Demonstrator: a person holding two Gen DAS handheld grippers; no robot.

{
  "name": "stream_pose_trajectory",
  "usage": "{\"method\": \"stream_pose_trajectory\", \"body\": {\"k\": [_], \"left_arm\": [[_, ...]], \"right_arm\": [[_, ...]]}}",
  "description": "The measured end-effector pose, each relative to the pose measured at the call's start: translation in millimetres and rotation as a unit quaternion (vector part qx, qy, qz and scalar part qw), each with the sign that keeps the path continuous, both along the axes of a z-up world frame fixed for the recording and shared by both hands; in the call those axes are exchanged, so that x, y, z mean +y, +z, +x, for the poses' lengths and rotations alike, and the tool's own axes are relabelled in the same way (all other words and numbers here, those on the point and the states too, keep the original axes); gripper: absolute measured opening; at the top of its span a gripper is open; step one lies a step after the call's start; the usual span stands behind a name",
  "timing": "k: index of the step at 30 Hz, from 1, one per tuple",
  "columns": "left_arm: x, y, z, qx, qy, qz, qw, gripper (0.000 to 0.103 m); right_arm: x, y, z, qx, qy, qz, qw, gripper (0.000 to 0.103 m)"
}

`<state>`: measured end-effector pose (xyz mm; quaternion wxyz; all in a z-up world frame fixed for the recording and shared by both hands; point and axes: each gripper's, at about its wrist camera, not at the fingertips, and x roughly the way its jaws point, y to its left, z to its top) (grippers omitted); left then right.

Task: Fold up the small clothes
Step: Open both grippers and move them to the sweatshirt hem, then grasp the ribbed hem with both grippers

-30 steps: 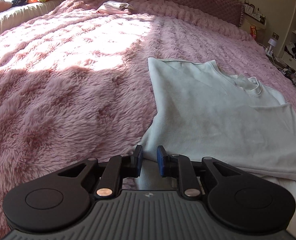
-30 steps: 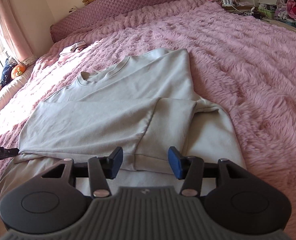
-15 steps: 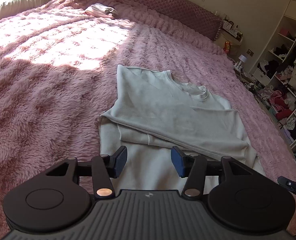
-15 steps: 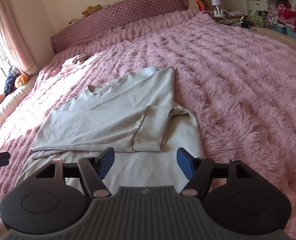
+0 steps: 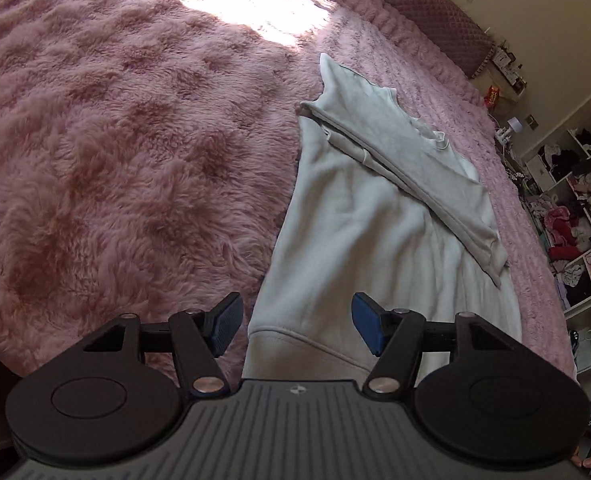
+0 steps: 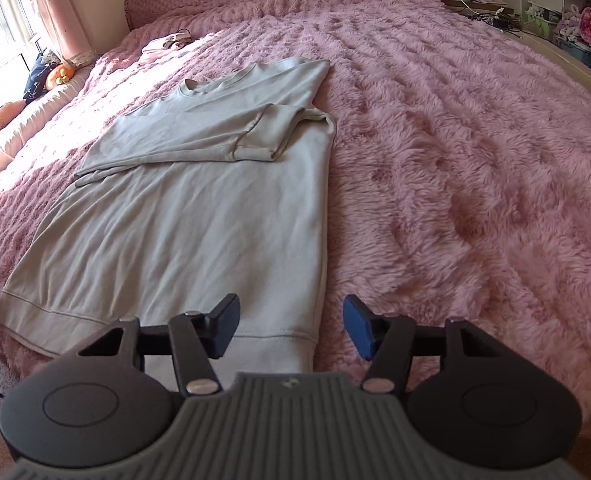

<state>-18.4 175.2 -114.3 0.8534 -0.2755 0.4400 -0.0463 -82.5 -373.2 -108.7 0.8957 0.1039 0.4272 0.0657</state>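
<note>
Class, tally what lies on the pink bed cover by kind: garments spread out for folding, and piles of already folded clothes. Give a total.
Pale grey sweatshirt, spread out with sleeves folded across: 1
Small pile of folded clothes near the headboard: 1
Total: 2
</note>
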Motion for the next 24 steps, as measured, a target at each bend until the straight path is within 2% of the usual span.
{"method": "stream_pose_trajectory", "body": {"k": [3,8,12,18,24], "left_arm": [[5,-11,-8,0.012,0.010,-0.016,0.9998,0.072],[0,-26,-15,0.028,0.002,-0.048,0.9985,0.072],[-5,-33,-14,0.038,-0.006,-0.047,0.9982,0.072],[-6,-43,-19,0.047,-0.022,-0.091,0.9945,0.072],[-14,-45,-18,0.051,-0.037,-0.091,0.9938,0.072]], "right_arm": [[-4,-8,-9,0.010,-0.008,-0.004,1.000,0.053],[-2,-18,-10,0.027,-0.007,0.008,1.000,0.052],[2,-26,-7,0.036,-0.003,0.015,0.999,0.049],[1,-40,1,0.062,-0.013,0.070,0.996,0.047],[1,-47,9,0.080,-0.018,0.116,0.990,0.047]]}}
